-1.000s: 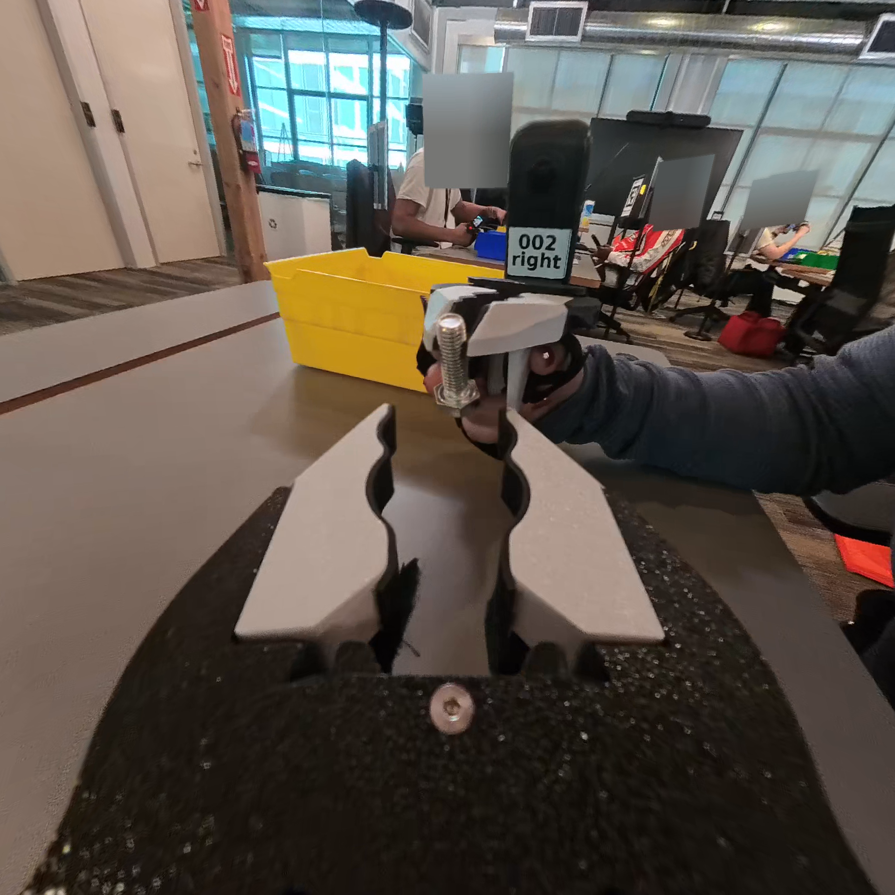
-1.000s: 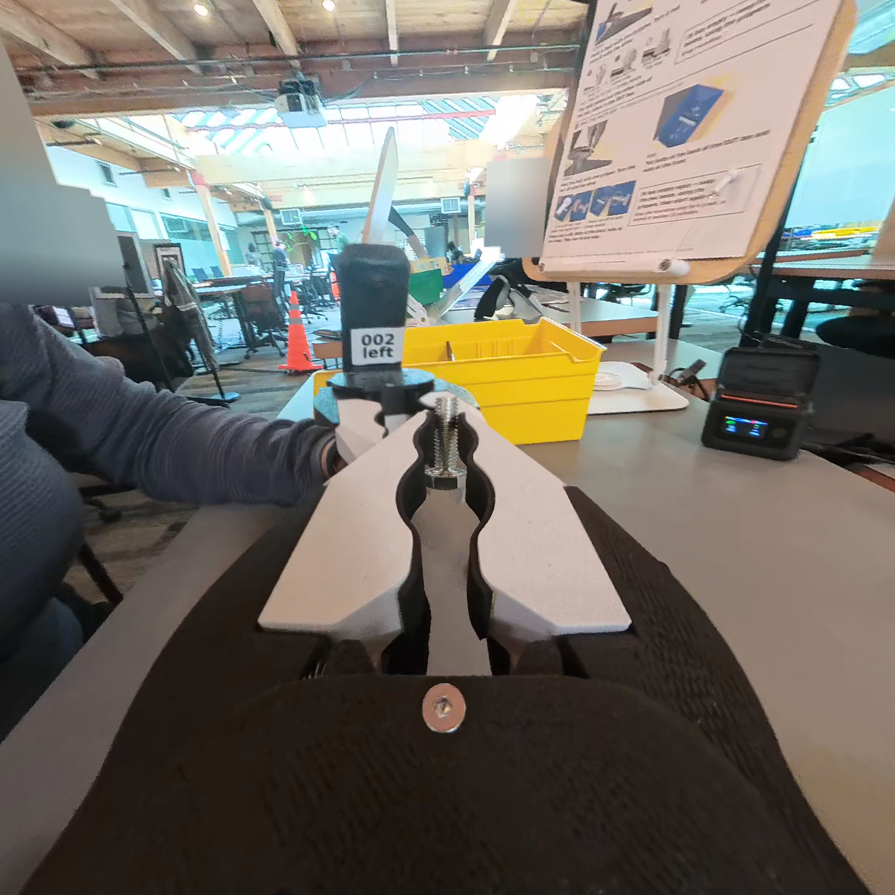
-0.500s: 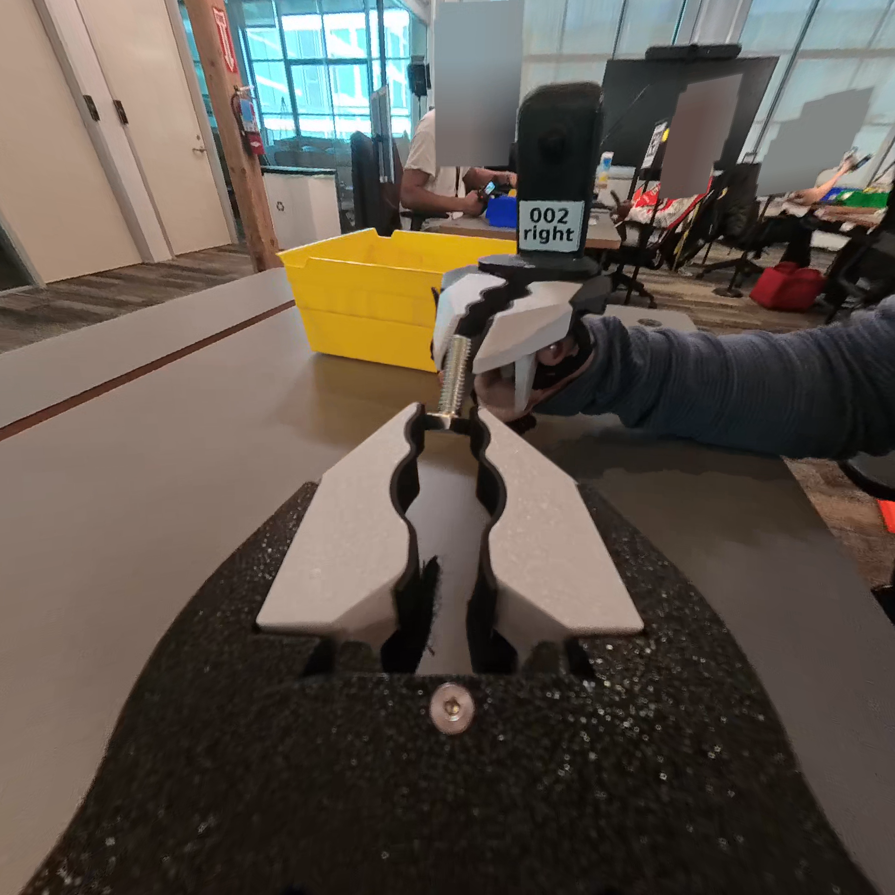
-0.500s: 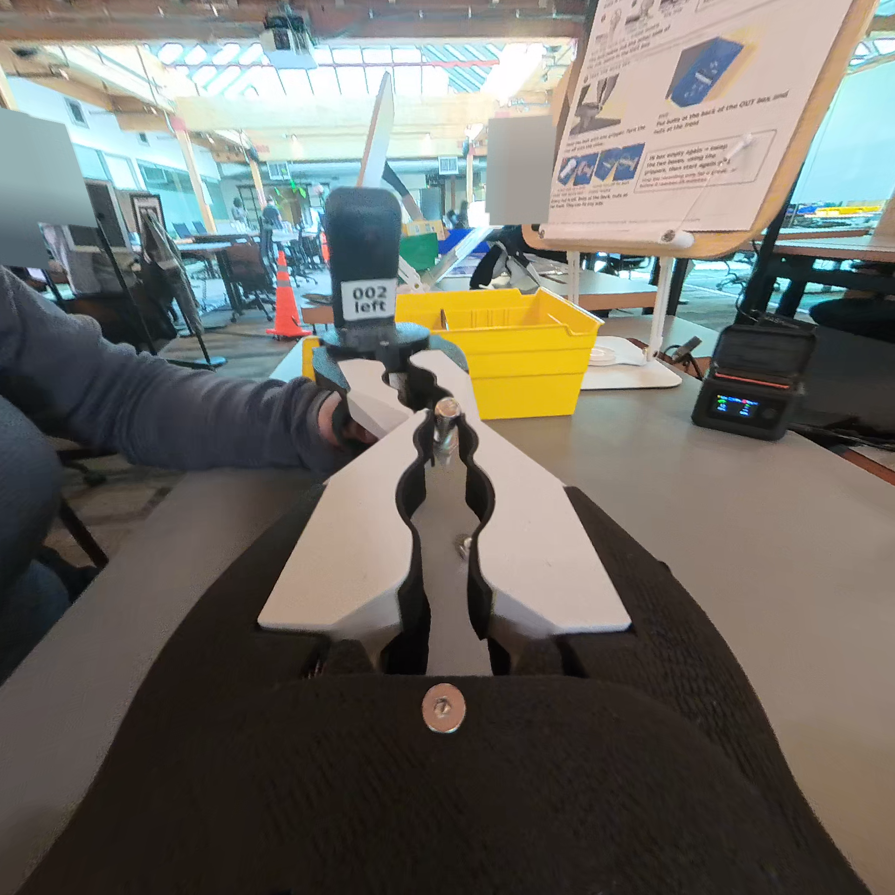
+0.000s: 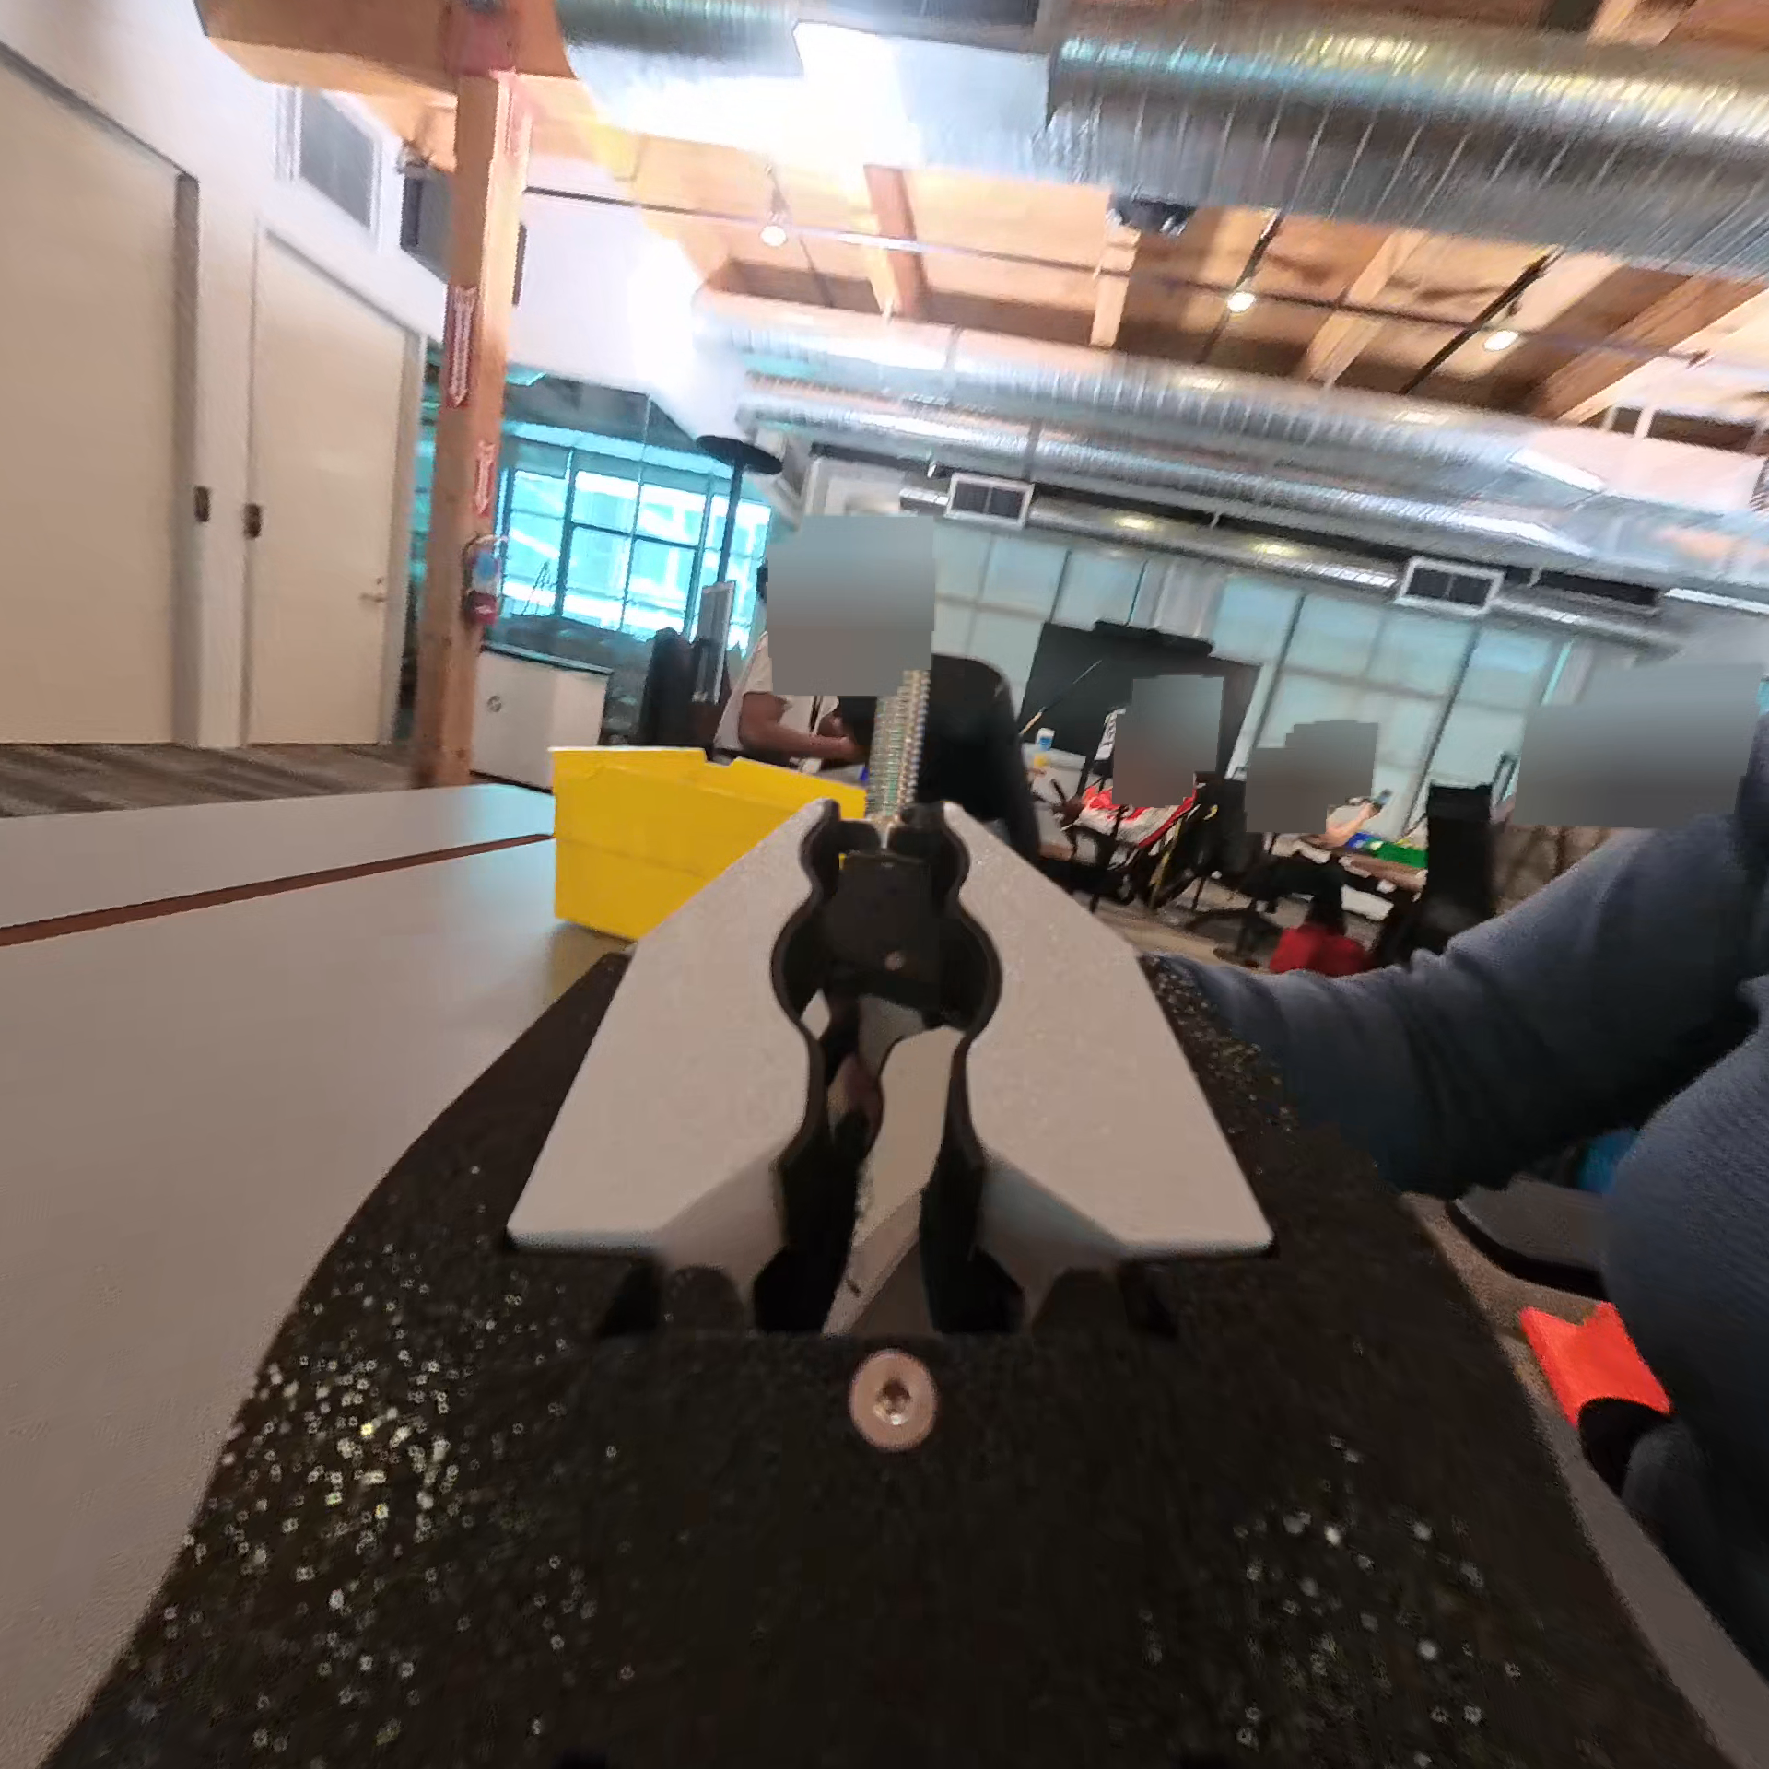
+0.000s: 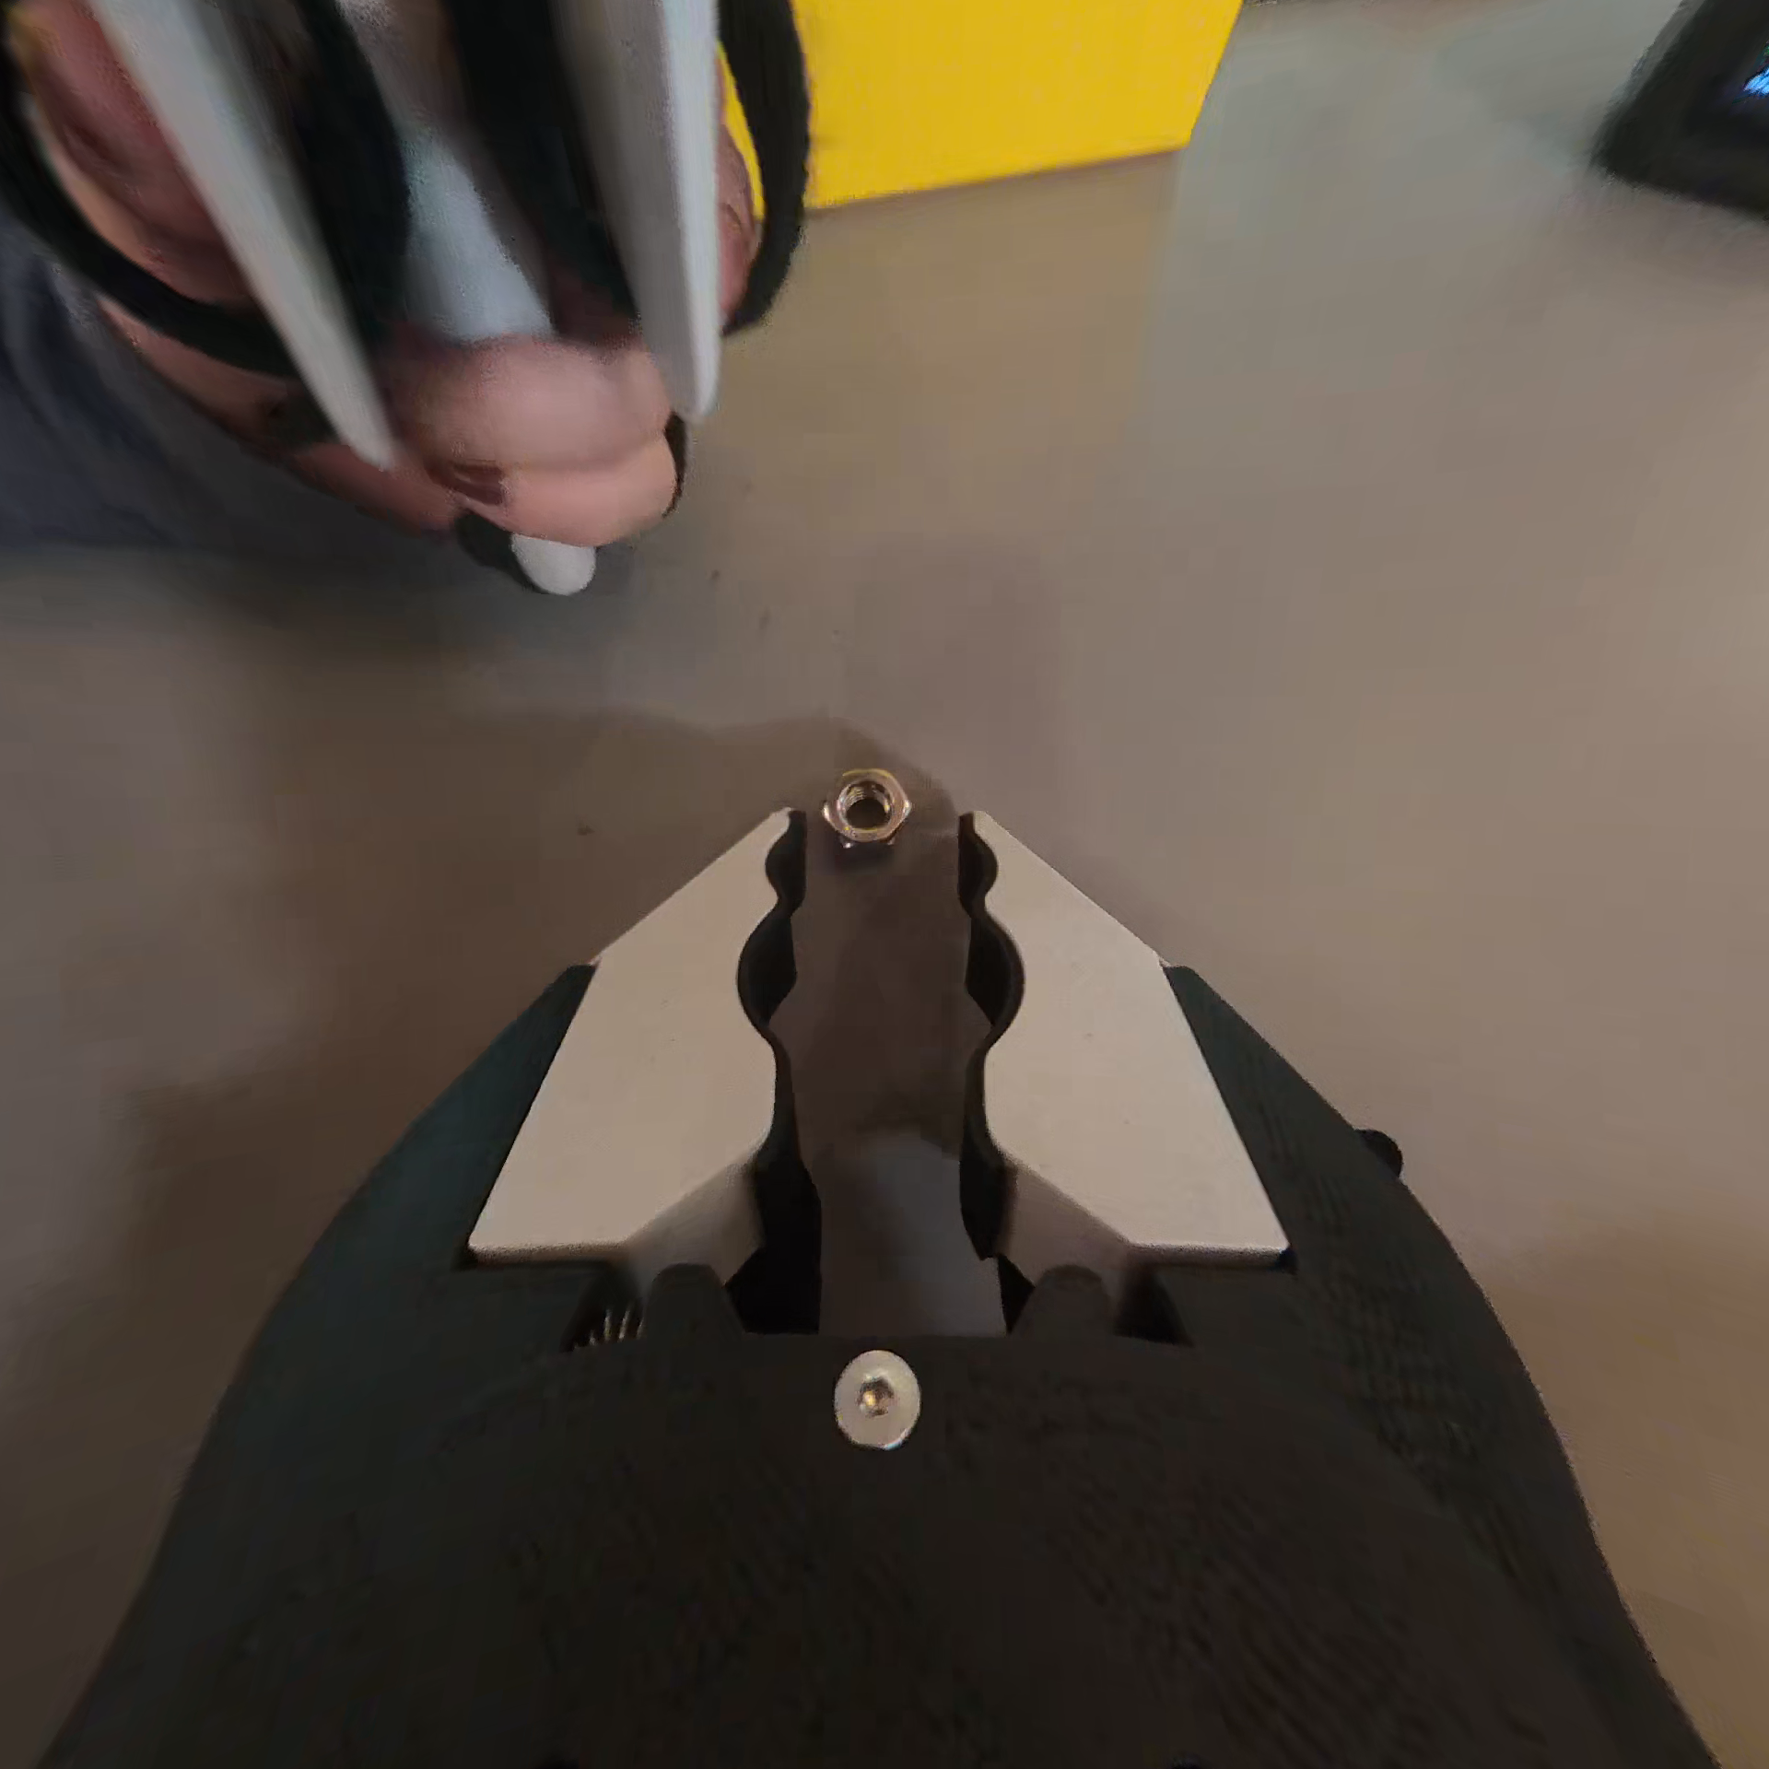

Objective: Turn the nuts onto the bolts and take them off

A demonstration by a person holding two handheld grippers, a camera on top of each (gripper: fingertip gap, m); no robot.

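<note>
Grey tabletop (image 6: 1340, 574) fills your right wrist view, which looks almost straight down. The silver hex nut (image 6: 866, 814) lies flat on it, threaded hole facing up, loose and off the bolt. Your right gripper (image 6: 876, 825) hangs over it with its jaws partly spread and holding nothing. The nut sits at the mouth of the gap, level with the two pale fingertips (image 6: 780, 842). A clear strip of table shows on either side of it, so neither tip touches it.

Your left gripper (image 5: 890, 828) is drawn nearly together at the tips and pinches the lower end of the bolt (image 5: 900, 747). The threaded shank stands upright above the fingertips. The part of the bolt caught between the tips is too dark and hidden to make out. Farther back, the gap between the fingers widens and shows only dark, blurred shapes below.

In the right wrist view your left hand (image 6: 536, 450) appears blurred at the upper left. It is wrapped around the left gripper's handle, with the pale undersides of that gripper's fingers above it. It is raised above the table and off to the left of the nut.

Your yellow bin (image 5: 670, 842) stands on the table beyond the left gripper, and its side also shows at the top of the right wrist view. A black device (image 6: 1694, 105) sits at the top right corner there. Your blue-grey right sleeve (image 5: 1484, 1034) reaches in from the right of the left wrist view.
</note>
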